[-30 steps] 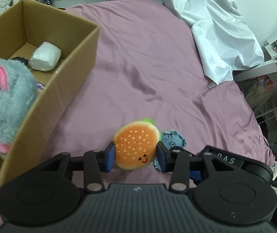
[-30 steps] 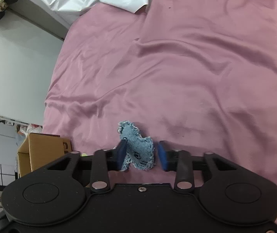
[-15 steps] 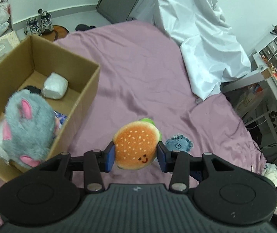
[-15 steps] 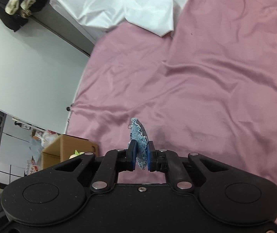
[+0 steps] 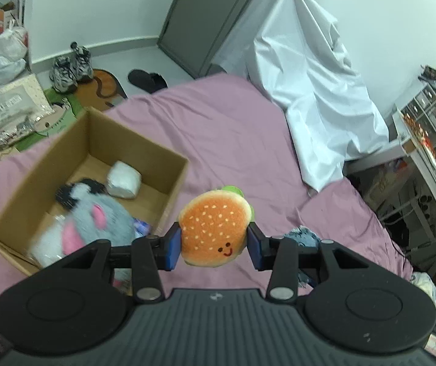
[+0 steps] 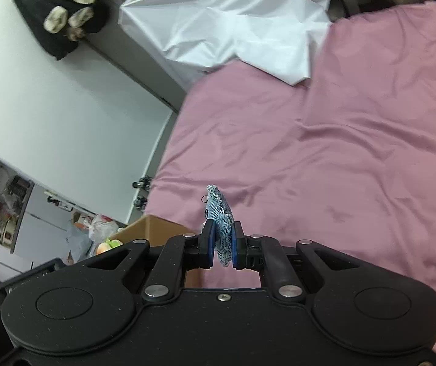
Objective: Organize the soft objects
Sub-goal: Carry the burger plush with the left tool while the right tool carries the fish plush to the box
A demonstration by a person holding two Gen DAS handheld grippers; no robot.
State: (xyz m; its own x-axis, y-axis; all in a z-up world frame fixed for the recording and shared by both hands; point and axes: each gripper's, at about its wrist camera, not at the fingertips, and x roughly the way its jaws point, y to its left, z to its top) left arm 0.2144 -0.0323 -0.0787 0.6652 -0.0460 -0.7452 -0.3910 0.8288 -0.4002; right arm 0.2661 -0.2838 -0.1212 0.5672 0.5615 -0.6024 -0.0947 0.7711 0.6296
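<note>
Hamburger plush (image 5: 214, 231): orange bun with pale seed dots, a small stitched smile and a green edge at the top. It is clamped between the blue pads of the left gripper (image 5: 214, 245) and held clear above the pink bedsheet (image 5: 233, 140).

Blue patterned fabric piece (image 6: 220, 228): flat, frayed at the rim, standing on edge. It is pinched by the right gripper (image 6: 221, 248), whose jaws are pressed nearly together on it, above the same sheet (image 6: 340, 167). In the left wrist view a bit of the same blue fabric (image 5: 304, 235) is seen just right of the left gripper's finger, partly hidden behind it.

Cardboard box (image 5: 169, 180): open-topped, set on the bedsheet to the left of the held hamburger plush. Contents recorded:
- grey furry plush with pink ears (image 5: 99, 222), blurred, lying at the near end;
- white wrapped bundle (image 5: 124, 183), at the far end against the floor of the box;
- dark fuzzy item (image 5: 68, 192), partly covered by the grey plush; its kind cannot be told.

A corner of the box (image 6: 156, 228) is also seen in the right wrist view, beyond the left finger.

White plastic sheet (image 5: 309, 85): draped over something at the far side of the bed, its lower edge lying on the pink bedsheet.

Pair of sneakers (image 5: 70, 65): on the floor beyond the bed, near the wall.
</note>
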